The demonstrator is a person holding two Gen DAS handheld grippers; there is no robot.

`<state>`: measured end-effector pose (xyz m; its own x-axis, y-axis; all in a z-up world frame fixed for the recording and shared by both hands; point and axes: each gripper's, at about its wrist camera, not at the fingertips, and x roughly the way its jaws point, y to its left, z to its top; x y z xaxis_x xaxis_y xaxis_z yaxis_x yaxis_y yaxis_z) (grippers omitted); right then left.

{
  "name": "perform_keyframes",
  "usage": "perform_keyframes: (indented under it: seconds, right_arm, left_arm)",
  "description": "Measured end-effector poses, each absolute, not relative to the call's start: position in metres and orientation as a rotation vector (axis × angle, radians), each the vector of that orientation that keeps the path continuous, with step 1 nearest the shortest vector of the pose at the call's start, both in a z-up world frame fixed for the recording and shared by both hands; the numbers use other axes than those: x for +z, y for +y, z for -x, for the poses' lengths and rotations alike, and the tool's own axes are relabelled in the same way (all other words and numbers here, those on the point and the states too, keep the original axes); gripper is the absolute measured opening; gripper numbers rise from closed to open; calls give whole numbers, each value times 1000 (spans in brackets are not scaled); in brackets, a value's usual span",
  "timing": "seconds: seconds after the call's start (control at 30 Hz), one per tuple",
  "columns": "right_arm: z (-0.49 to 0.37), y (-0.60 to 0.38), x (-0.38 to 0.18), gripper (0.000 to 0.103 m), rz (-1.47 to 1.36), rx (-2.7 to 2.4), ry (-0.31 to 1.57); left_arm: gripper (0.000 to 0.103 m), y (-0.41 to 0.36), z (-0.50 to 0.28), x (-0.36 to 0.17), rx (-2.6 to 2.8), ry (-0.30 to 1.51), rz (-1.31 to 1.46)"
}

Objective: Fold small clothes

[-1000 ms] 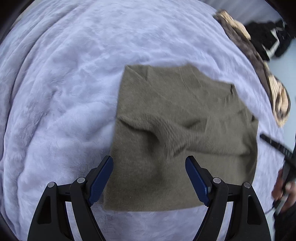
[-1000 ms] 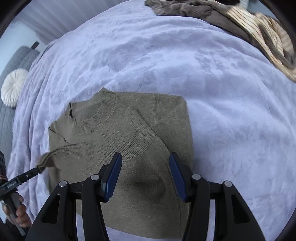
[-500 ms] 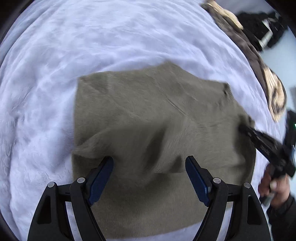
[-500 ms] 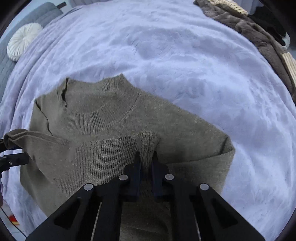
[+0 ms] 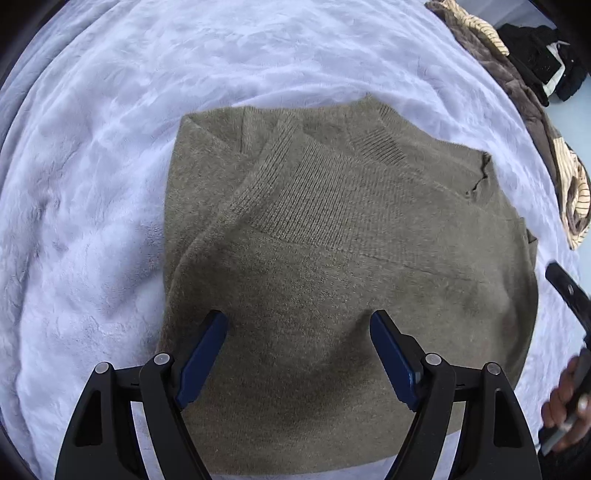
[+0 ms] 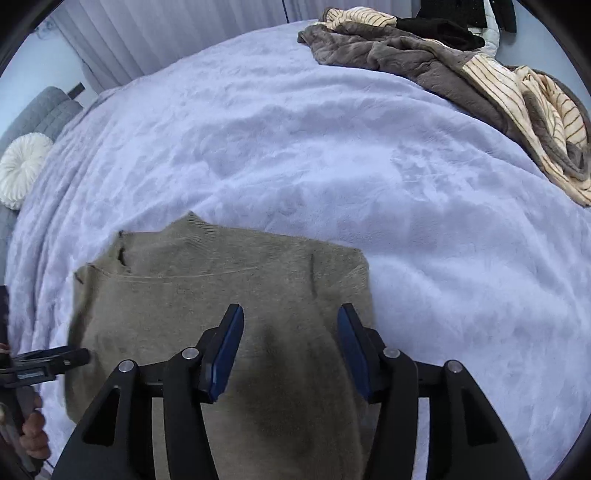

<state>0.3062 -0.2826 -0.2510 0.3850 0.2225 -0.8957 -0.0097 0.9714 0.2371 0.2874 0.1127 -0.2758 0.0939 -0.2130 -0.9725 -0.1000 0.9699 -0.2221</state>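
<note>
Olive-green knitted sweater (image 5: 332, 266): folded, flat on pale lavender plush bed blanket (image 5: 92, 184). Left claw (image 5: 297, 354): spread wide above sweater, nothing gripped. Right claw (image 6: 290, 350): jaws just reopened, empty, above sweater. Heap of brown and striped cream clothes (image 6: 480, 85): far blanket edge.

A pale lilac plush blanket (image 6: 332, 155) covers the bed. At two o'clock lies a heap of brown fleece and cream striped cloth (image 6: 480, 74), black garments (image 6: 436, 26) behind it. A round white cushion (image 6: 22, 168) sits at nine o'clock beside grey upholstery (image 6: 40, 110).
</note>
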Motion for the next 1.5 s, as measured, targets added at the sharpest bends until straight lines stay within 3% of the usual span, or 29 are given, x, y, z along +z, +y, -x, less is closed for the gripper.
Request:
perform_keyframes:
  seconds: [0.17, 0.23, 0.43, 0.63, 0.87, 0.9, 0.93, 1.0, 1.07, 1.2, 1.5]
  right_arm:
    - [-301, -245, -308, 66, -37, 135, 1417]
    - [-298, -246, -307, 65, -63, 101, 1404]
    - [-264, -239, -242, 66, -71, 102, 1297]
    - [-243, -226, -181, 66, -28, 132, 1249]
    - [-226, -184, -146, 66, 36, 158, 1239]
    - [-229, -170, -145, 66, 61, 169, 1243]
    - [-232, -158, -148, 66, 74, 176, 1245]
    - [-246, -133, -150, 66, 72, 193, 1253]
    - [-263, -114, -160, 72, 20, 221, 1285]
    - [-301, -66, -201, 72, -23, 219, 1369]
    - [-350, 65, -312, 72, 120, 167, 1552]
  left_arm:
    - [81, 140, -293, -289, 8, 1512, 330]
    - [81, 155, -283, -274, 15, 1478, 373]
    - [81, 215, -227, -254, 16, 1433, 468]
    - [81, 210, -186, -299, -130, 1481, 523]
    - [81, 211, -182, -337, -315, 1391, 875]
    - [78, 215, -186, -340, -338, 1365, 952]
    - [57, 218, -187, -340, -357, 1348, 990]
    - [27, 214, -189, -346, -394, 1360, 1027]
    - [27, 210, -192, -349, -403, 1380, 1006]
    - [18, 203, -201, -338, -424, 1381, 950]
    - [18, 201, -199, -324, -429, 1347, 828]
